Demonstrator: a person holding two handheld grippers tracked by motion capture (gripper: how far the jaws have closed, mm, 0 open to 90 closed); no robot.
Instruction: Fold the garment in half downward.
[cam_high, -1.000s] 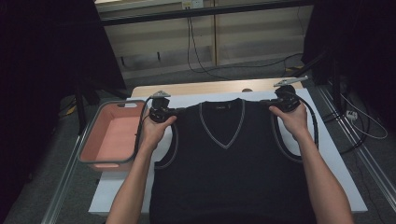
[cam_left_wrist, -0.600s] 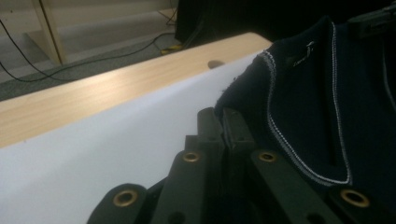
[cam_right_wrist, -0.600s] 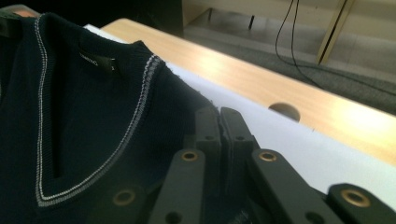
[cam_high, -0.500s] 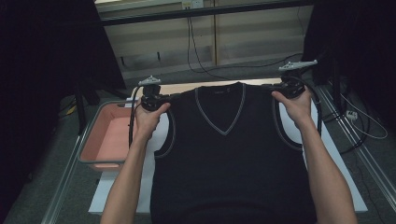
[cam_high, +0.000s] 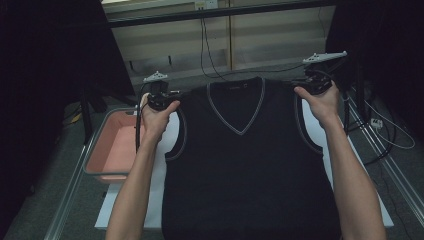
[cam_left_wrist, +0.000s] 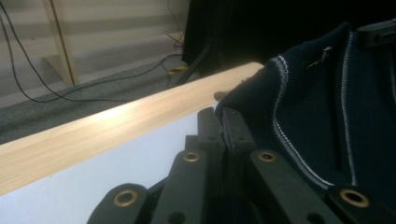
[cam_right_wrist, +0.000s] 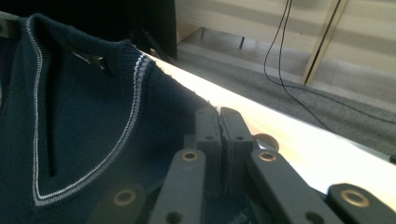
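Far left, a pink bin (cam_high: 112, 150) sits at the left edge of the white tabletop (cam_high: 155, 180). Just right of it, the left hand (cam_high: 157, 117) holds the left tongs (cam_high: 172, 96), which are pressed together on the left shoulder of the navy sleeveless sweater (cam_high: 245, 170); in the left gripper view the knit edge is pinched between the two black jaws. The sweater hangs spread between both tongs, V-neck (cam_high: 235, 107) centred, shoulders raised above the tabletop, its lower part lying on the near tabletop. At right, the right hand (cam_high: 320, 102) holds the right tongs (cam_high: 299, 84), likewise pressed together on the right shoulder; the right gripper view shows fabric clamped between the jaws. Cables (cam_high: 205, 45) trail on the floor beyond the far edge.
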